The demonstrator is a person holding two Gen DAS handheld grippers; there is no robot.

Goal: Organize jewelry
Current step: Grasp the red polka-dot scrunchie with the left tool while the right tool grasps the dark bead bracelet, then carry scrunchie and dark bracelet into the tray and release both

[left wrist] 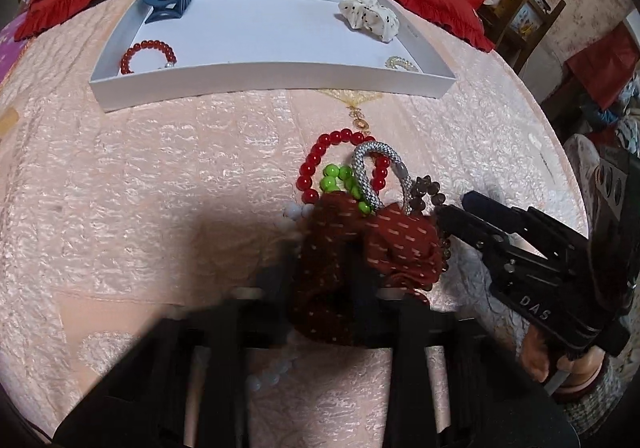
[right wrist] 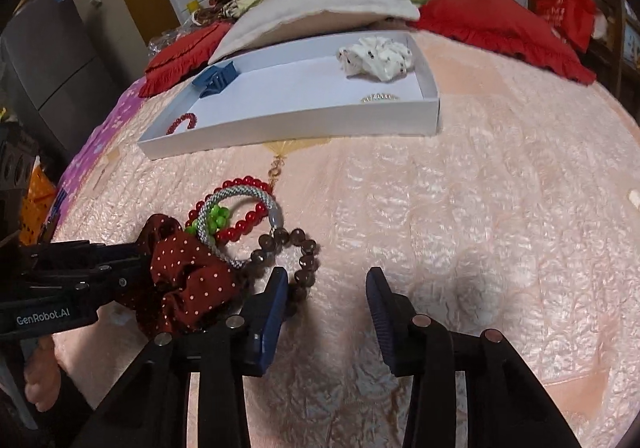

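My left gripper (left wrist: 322, 260) is shut on a dark red dotted scrunchie (left wrist: 400, 244), seen from the side in the right wrist view (right wrist: 188, 280). Behind the scrunchie lie a red bead bracelet (left wrist: 316, 160), a green bead one (left wrist: 340, 178), a silver mesh bangle (left wrist: 366, 168) and a brown bead bracelet (right wrist: 304, 248), tangled together. Pale white beads (left wrist: 272, 372) trail under my left gripper. My right gripper (right wrist: 326, 280) stands open over the pink bedspread, its left finger (right wrist: 272, 300) beside the brown beads, with nothing pinched.
A white tray (left wrist: 272, 82) further back holds a blue claw clip (left wrist: 168, 2), a white scrunchie (left wrist: 368, 18), a red bracelet (left wrist: 148, 56) and a pale one (left wrist: 402, 63). Red pillows (right wrist: 500, 28) and a beige cushion (right wrist: 320, 8) lie behind it.
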